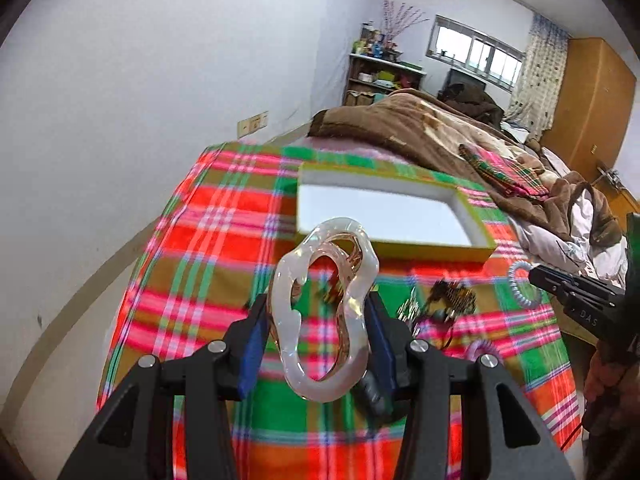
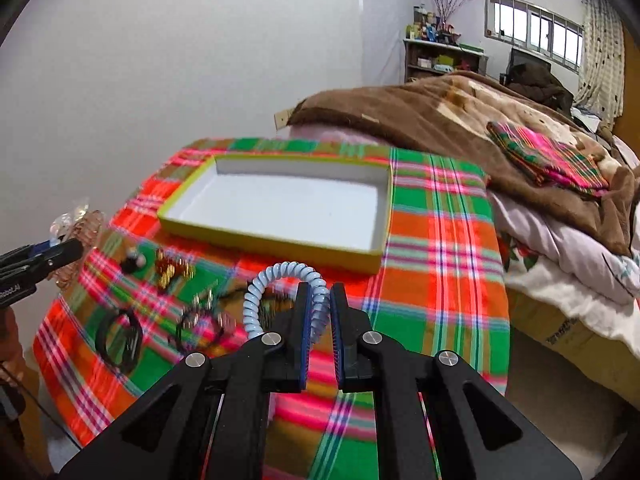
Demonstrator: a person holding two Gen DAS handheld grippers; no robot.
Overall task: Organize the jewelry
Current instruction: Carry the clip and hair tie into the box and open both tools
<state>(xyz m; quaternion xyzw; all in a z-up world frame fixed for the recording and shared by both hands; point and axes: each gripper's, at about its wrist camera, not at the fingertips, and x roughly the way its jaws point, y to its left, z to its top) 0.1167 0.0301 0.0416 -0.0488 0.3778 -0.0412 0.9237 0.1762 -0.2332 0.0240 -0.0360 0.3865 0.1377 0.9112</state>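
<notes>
Above the plaid cloth, near the empty yellow-rimmed tray, the left gripper clamps a clear hair claw while the right gripper pinches a pale-blue coil hair tie, loose jewelry lying left

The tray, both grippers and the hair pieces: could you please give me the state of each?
Tray: empty, on the cloth.
Left gripper: shut on the clear hair claw, lifted.
Right gripper: shut on the blue coil tie, lifted.
Loose jewelry: on the cloth.
</notes>
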